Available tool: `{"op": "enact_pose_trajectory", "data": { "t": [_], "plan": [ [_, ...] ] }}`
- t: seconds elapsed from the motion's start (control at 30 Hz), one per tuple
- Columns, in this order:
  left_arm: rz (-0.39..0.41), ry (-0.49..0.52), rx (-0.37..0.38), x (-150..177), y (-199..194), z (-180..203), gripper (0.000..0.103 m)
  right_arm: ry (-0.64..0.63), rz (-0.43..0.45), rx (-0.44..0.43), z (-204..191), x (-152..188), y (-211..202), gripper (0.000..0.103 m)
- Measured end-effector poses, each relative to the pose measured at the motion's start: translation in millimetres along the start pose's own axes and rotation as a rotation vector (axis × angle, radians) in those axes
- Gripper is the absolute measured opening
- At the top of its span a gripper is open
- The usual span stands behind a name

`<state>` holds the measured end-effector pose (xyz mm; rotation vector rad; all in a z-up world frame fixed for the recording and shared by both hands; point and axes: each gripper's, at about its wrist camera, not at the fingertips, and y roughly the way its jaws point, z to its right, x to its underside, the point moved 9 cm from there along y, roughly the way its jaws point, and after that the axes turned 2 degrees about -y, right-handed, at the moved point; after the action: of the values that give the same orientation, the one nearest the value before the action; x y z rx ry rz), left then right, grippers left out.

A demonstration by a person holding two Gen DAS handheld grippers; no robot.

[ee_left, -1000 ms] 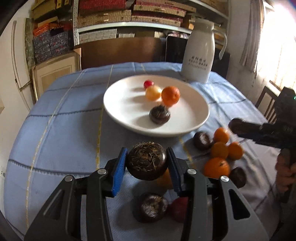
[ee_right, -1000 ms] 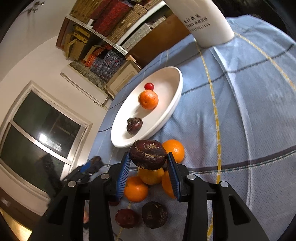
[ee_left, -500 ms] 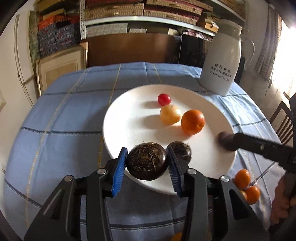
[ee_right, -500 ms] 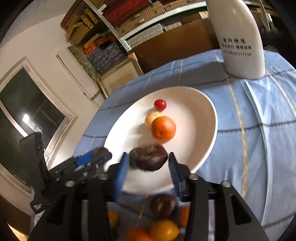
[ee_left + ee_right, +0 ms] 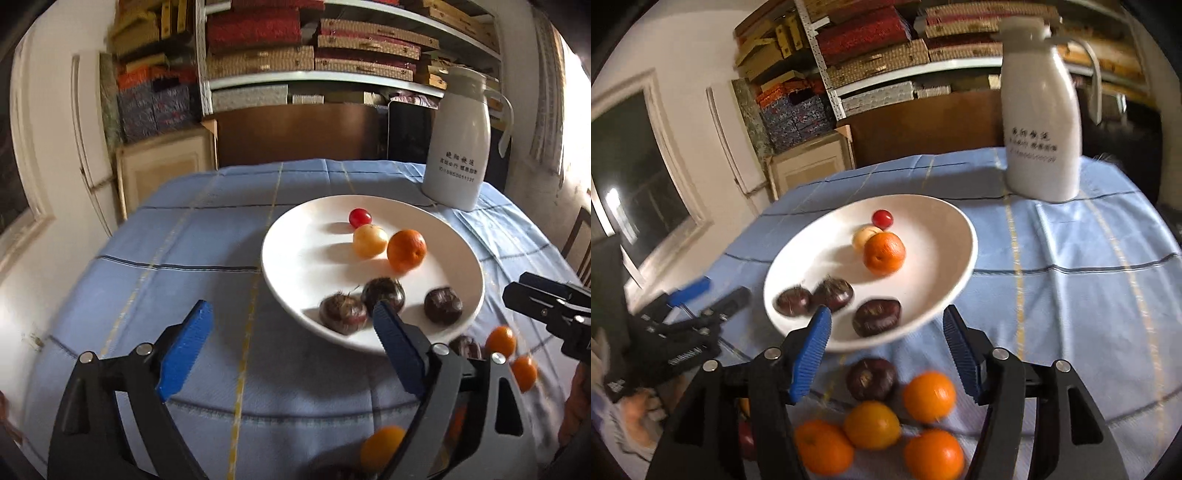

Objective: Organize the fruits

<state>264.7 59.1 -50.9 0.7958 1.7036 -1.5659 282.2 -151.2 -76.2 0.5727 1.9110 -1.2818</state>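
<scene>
A white plate (image 5: 303, 236) (image 5: 945, 218) on the blue tablecloth holds a red cherry tomato (image 5: 360, 217), a yellow fruit (image 5: 369, 240), an orange (image 5: 406, 250) and three dark brown fruits (image 5: 342, 314) (image 5: 382, 292) (image 5: 443, 305). My left gripper (image 5: 291, 347) is open and empty, just in front of the plate's near rim. My right gripper (image 5: 886, 350) is open and empty over the plate's near edge, above a dark fruit (image 5: 871, 378) and several oranges (image 5: 871, 424) on the cloth.
A white jug (image 5: 460, 140) (image 5: 1041, 122) stands behind the plate at the back right. Shelves with boxes line the wall behind the table. More oranges (image 5: 500, 341) lie on the cloth right of the plate. The other gripper shows at the left in the right wrist view (image 5: 676, 332).
Both grippers have opened and let go of their dark brown fruits, which now lie on the plate. Both grippers have drawn back from the plate.
</scene>
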Motion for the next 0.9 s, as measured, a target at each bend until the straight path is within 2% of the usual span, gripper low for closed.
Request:
{"op": "enact_pose_trajectory", "data": {
  "t": [0.1,0.33,0.43,0.57,0.9],
  "plan": [
    [0.027,0.015,-0.020,11,-19,4,0.095,-0.018,0.028,0.033,1,14,-20,0.070],
    [0.043,0.007,-0.009,38,-53,14,0.098,0.007,0.097,0.052,0,39,-59,0.076],
    [0.040,-0.012,-0.005,43,-57,13,0.098,-0.024,0.112,0.078,-4,47,-65,0.080],
    [0.028,-0.029,-0.011,49,-59,10,0.098,-0.056,0.108,0.094,-9,49,-63,0.080],
    [0.016,-0.034,-0.016,52,-57,8,0.098,-0.041,0.082,0.094,-9,54,-60,0.081]
  ]
}}
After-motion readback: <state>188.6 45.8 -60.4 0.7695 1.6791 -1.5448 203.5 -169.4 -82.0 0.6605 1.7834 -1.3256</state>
